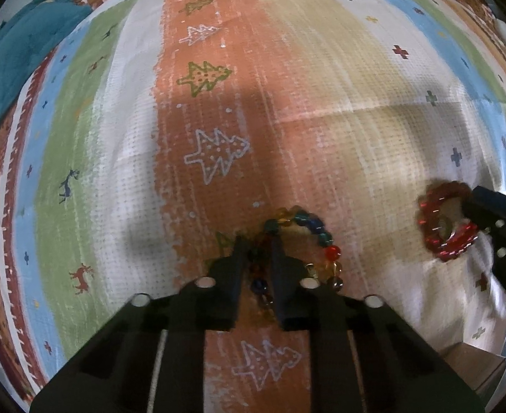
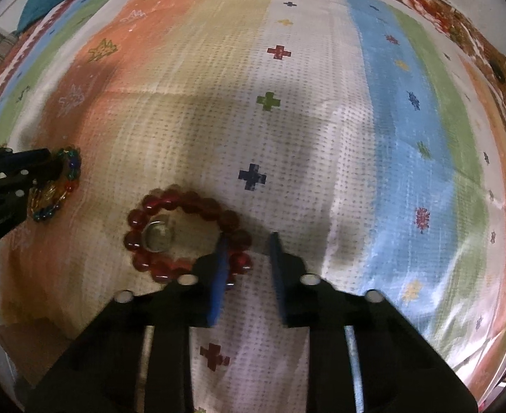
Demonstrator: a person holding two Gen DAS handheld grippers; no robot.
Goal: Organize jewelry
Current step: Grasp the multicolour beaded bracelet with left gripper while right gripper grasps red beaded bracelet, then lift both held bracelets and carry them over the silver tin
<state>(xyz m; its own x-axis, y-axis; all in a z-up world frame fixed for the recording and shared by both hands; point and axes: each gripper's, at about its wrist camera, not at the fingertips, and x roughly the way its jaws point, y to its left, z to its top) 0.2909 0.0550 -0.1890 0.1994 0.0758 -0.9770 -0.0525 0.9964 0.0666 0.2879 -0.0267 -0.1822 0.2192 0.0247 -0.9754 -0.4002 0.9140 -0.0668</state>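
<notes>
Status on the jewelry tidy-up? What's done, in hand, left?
Done: nothing looks put away; a box corner shows, contents unseen.
In hand: left gripper has its fingers around the multicolor bead bracelet; right gripper is open, one finger over the red bead bracelet.
Left: both bracelets and the silver ring inside the red one lie on the patterned cloth.
</notes>
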